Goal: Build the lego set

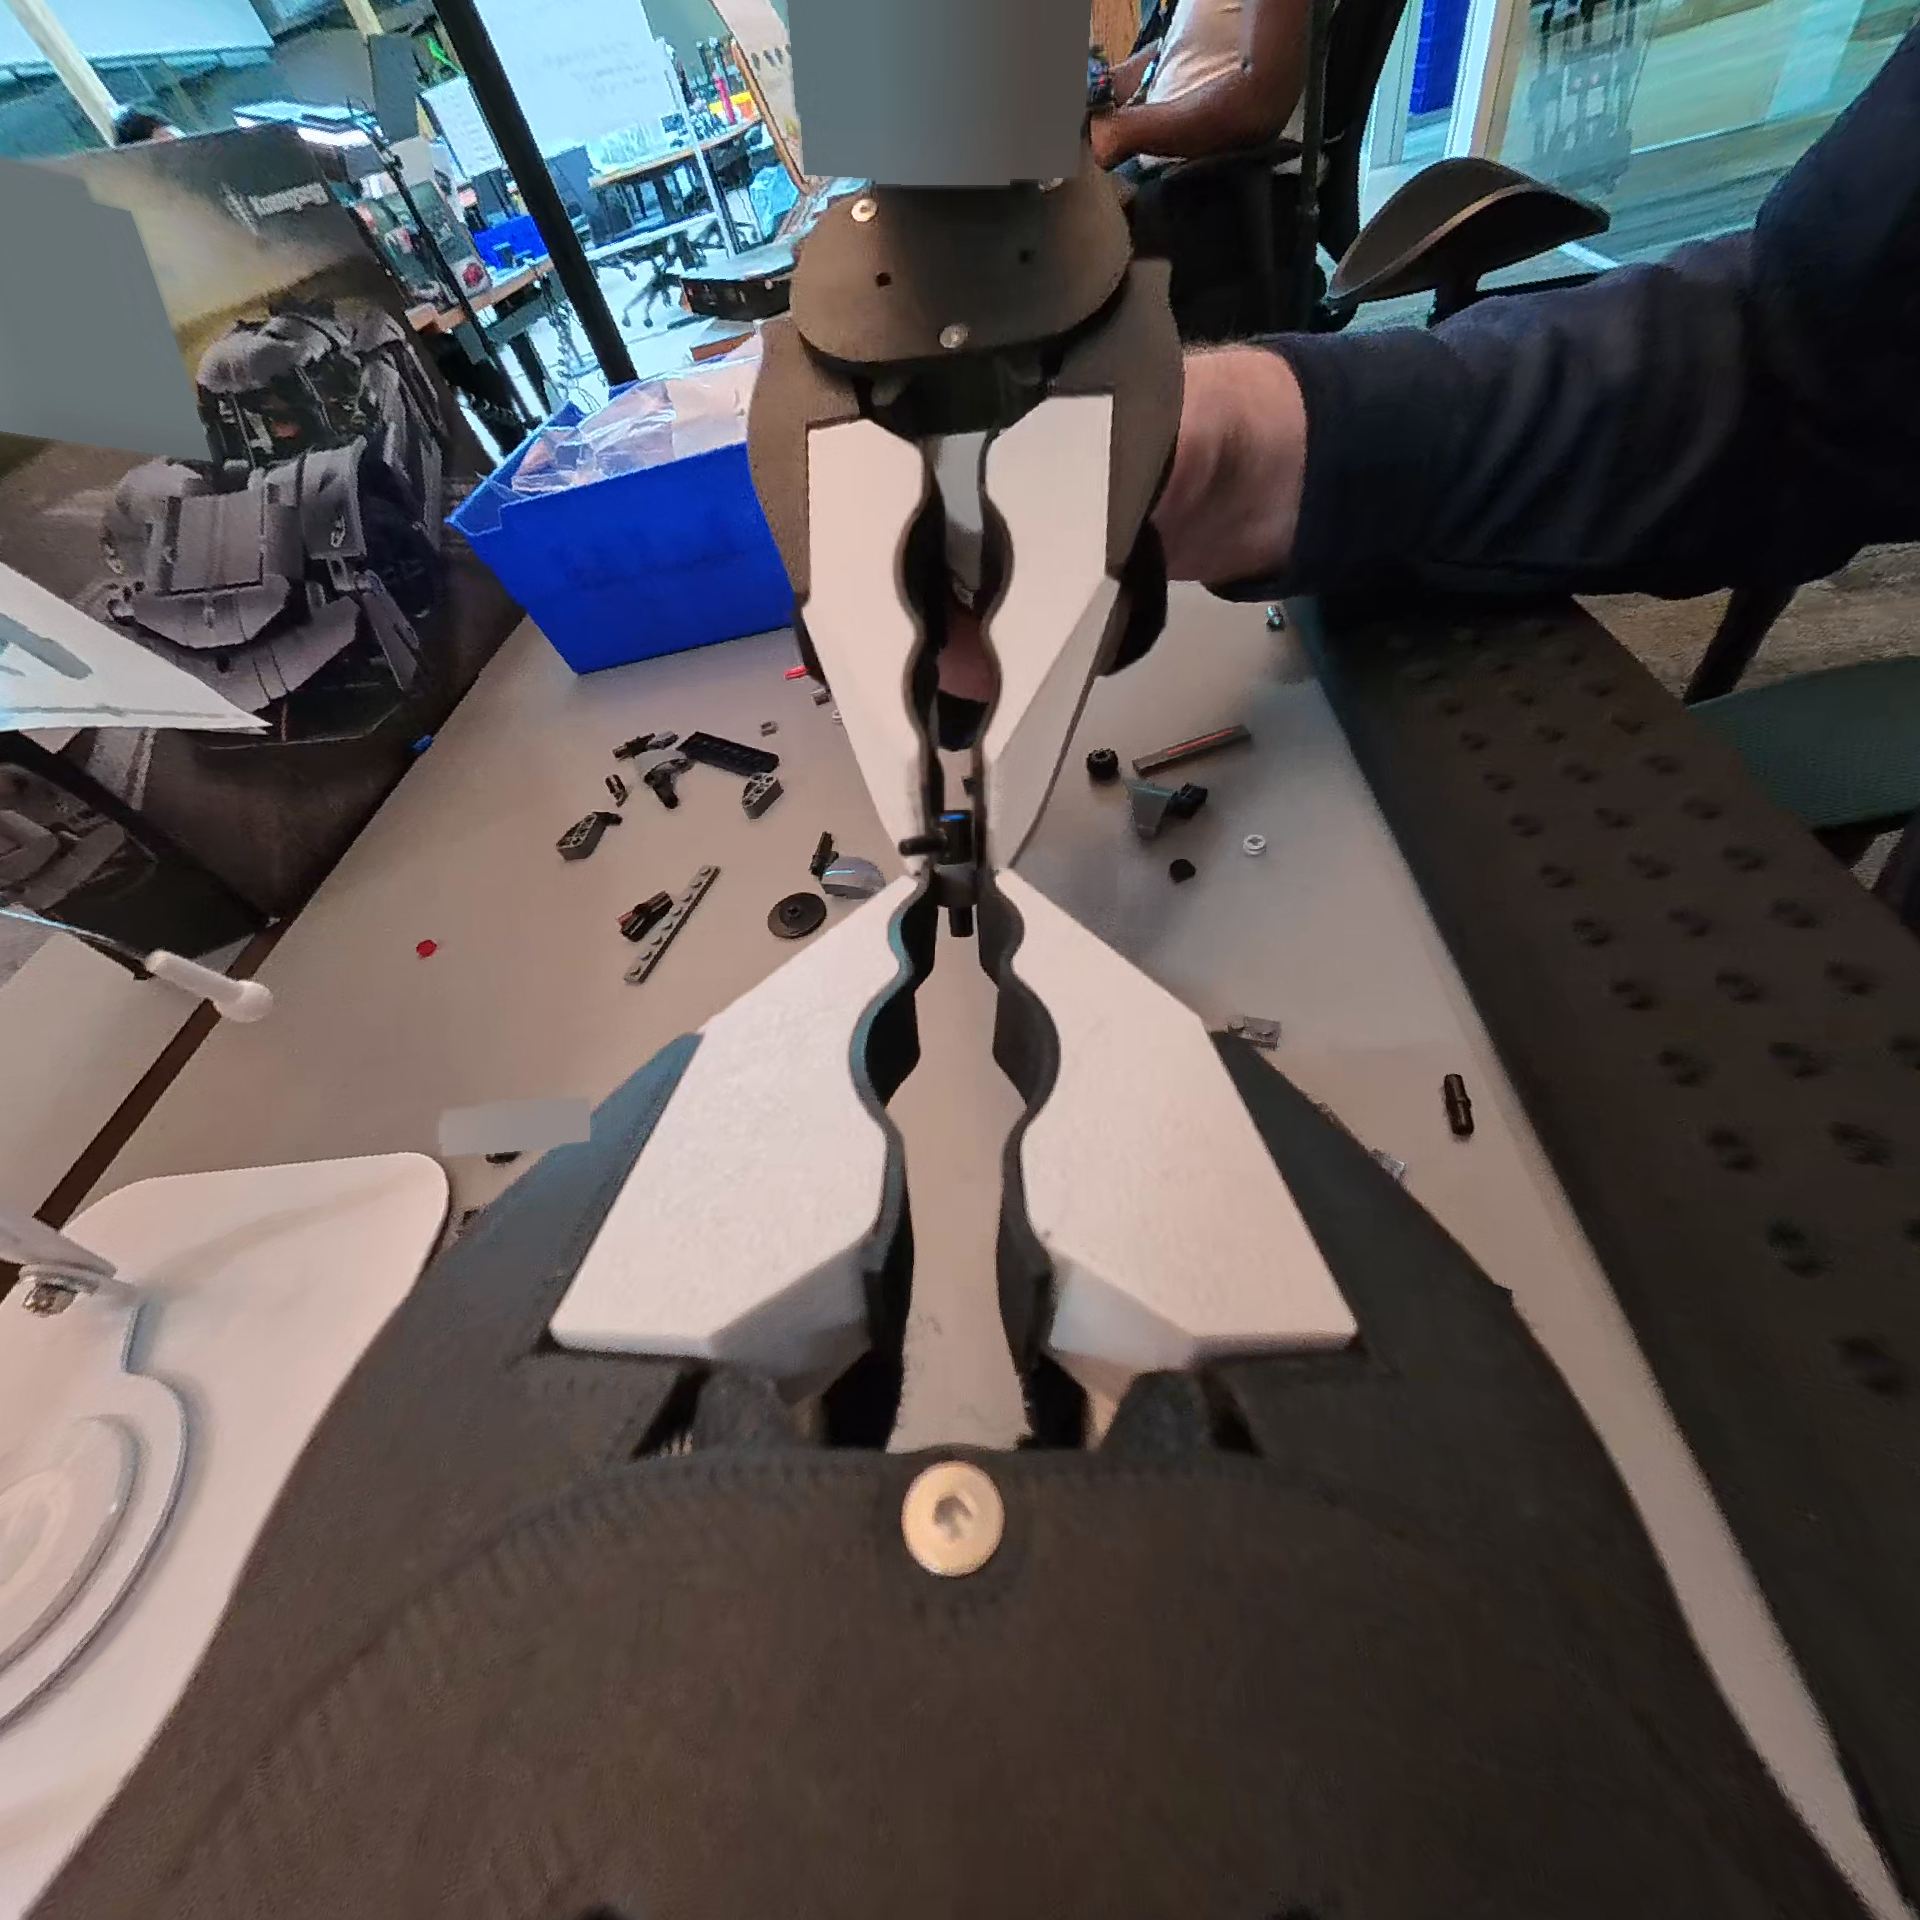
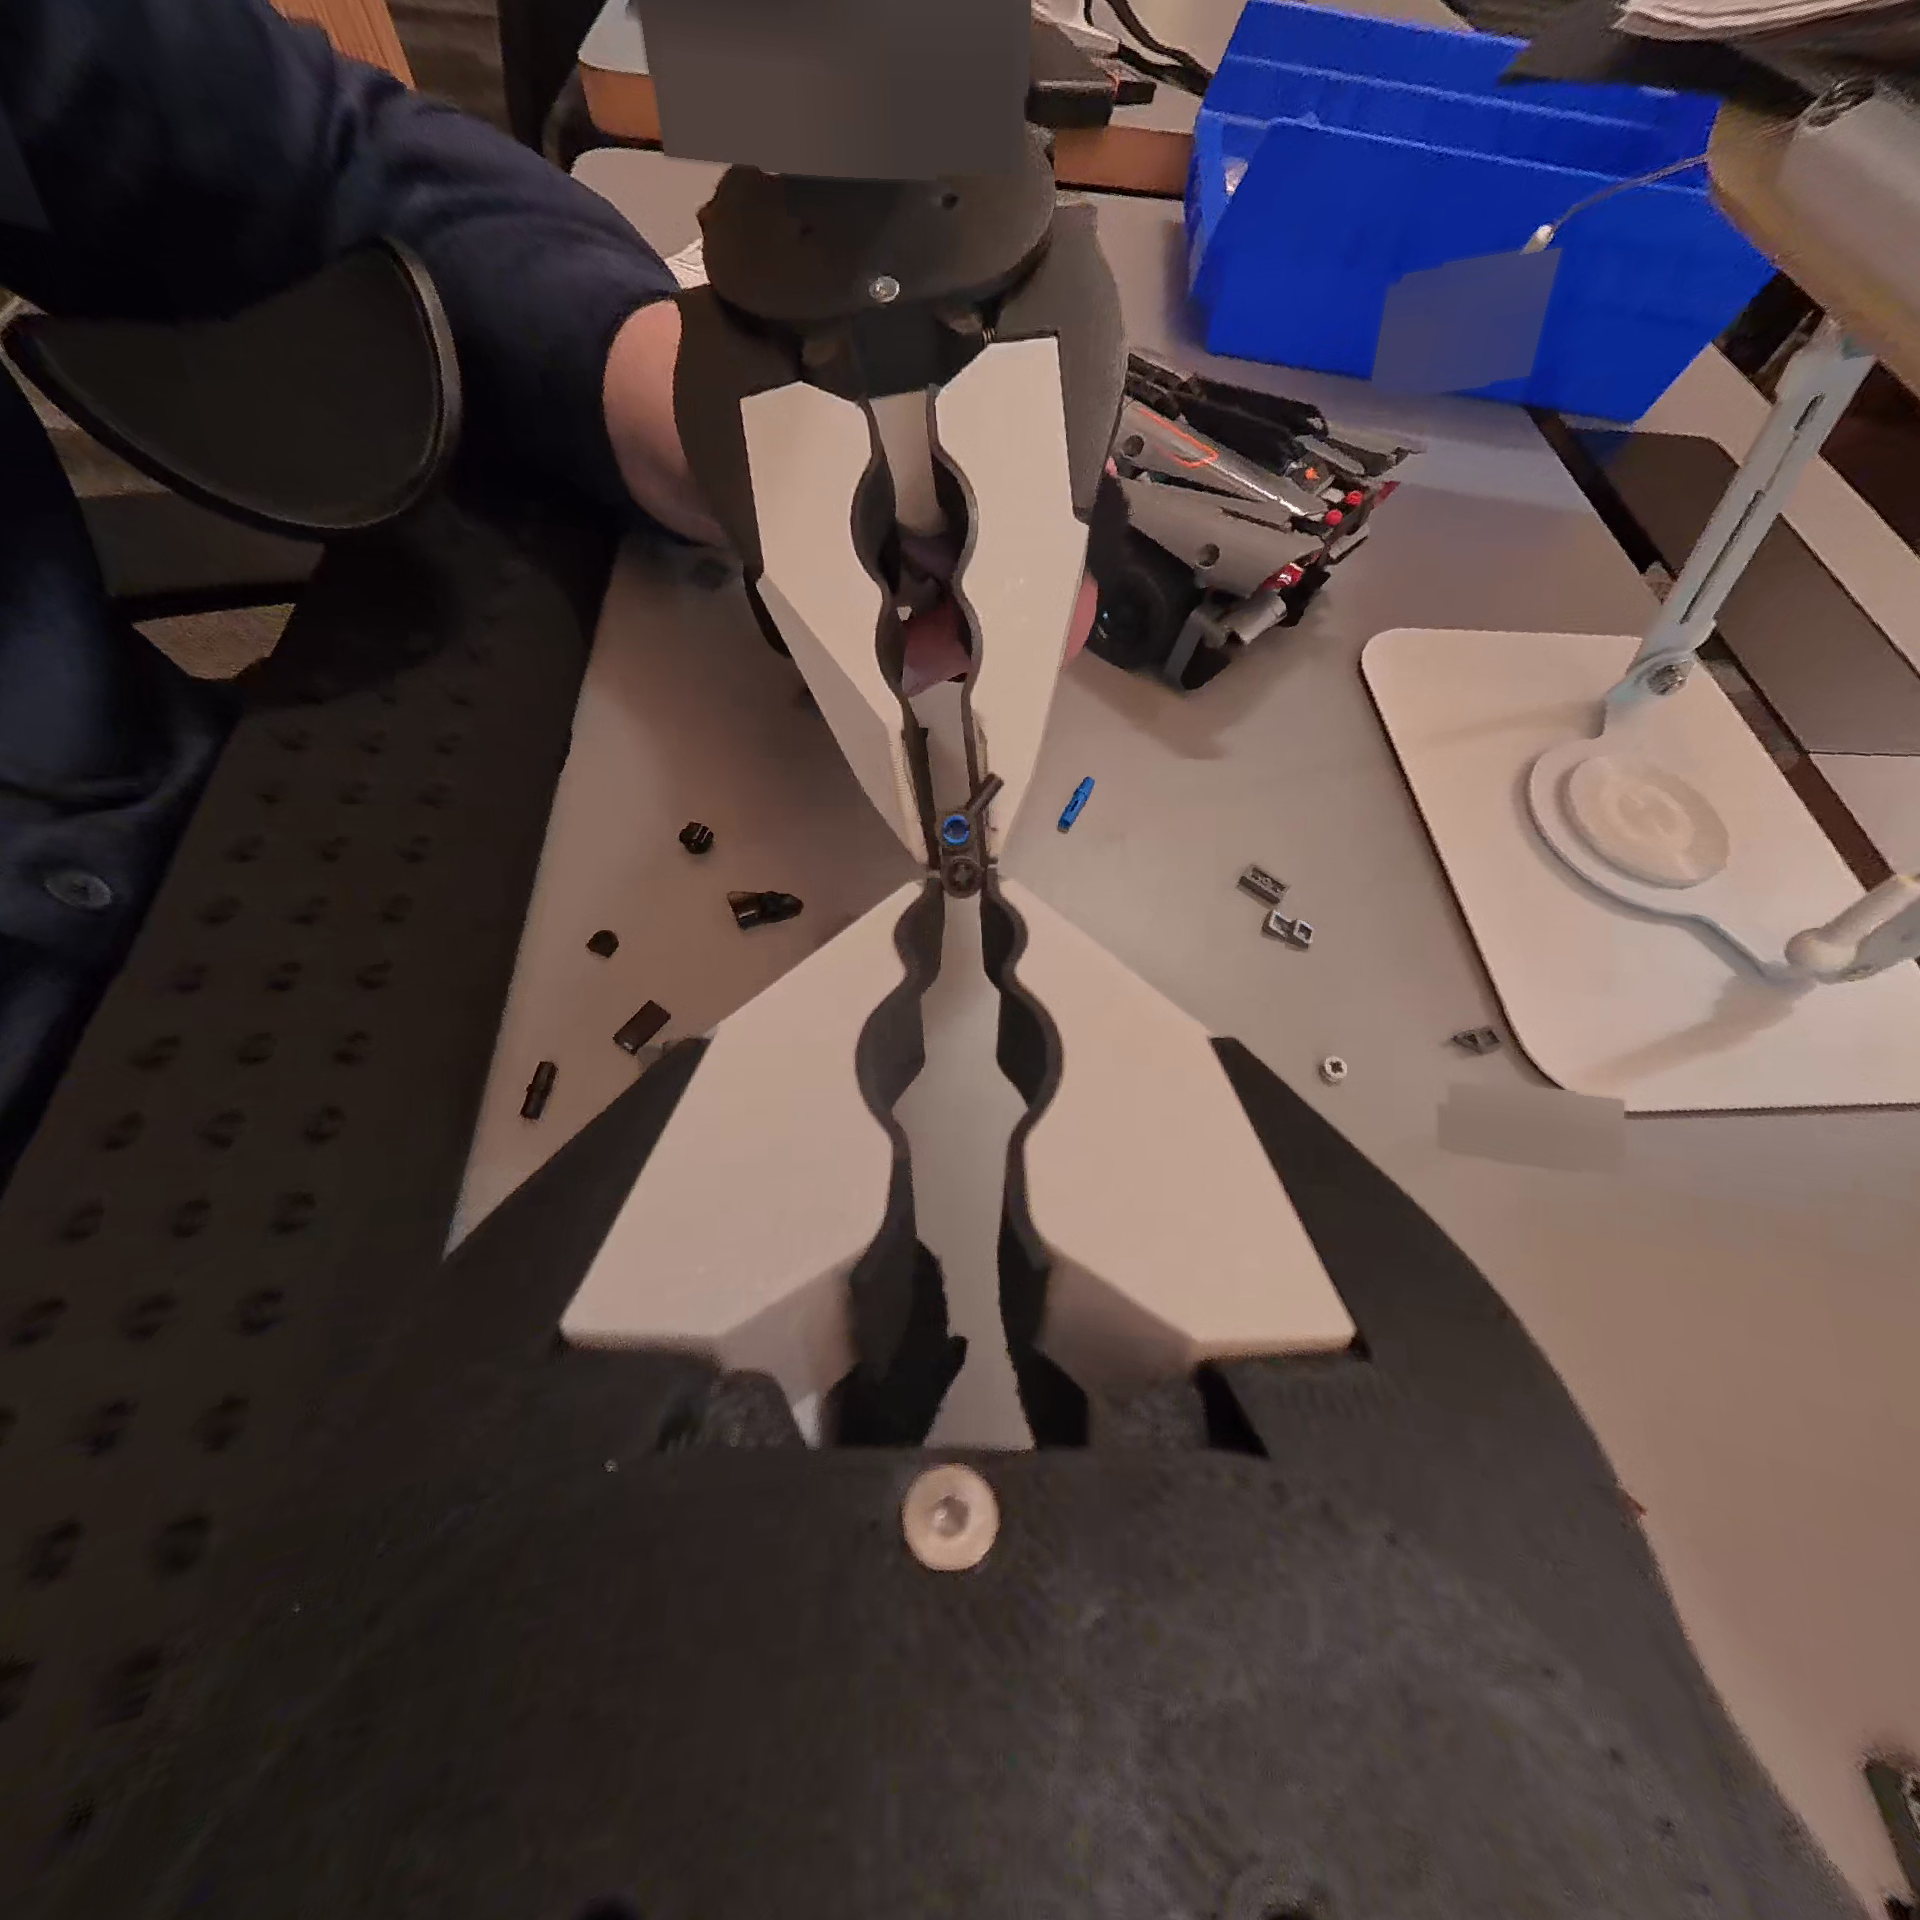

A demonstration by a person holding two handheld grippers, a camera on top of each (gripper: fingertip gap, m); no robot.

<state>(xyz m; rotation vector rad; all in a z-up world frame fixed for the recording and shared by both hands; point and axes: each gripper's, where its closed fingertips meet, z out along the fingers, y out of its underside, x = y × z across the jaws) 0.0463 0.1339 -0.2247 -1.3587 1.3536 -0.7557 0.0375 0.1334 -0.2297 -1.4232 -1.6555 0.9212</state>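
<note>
1. Your left tool (image 1: 951,894) and right tool (image 2: 961,883) meet tip to tip above the surface (image 1: 468,883). Both are pinched narrow on the same tiny lego sub-assembly: a small dark connector piece (image 2: 964,873) with a blue pin (image 2: 956,828) in it.
2. From the left wrist view, that piece (image 1: 951,883) hangs in the air well above the loose parts. The blue pin (image 1: 954,831) sits right at the right tool's tips.
3. The half-built lego model (image 2: 1236,520) sits behind the connector, just this side of the blue bin (image 2: 1455,229). A spare blue pin (image 2: 1075,803) lies on the surface to the right of the connector.
4. Biggest risk, I'd say: both grips are on a sliver of plastic, so any twist or uneven push could pop it out and drop it among the black bits (image 2: 764,907).
5. Pushing off-axis might also jam the pin crooked.
</note>
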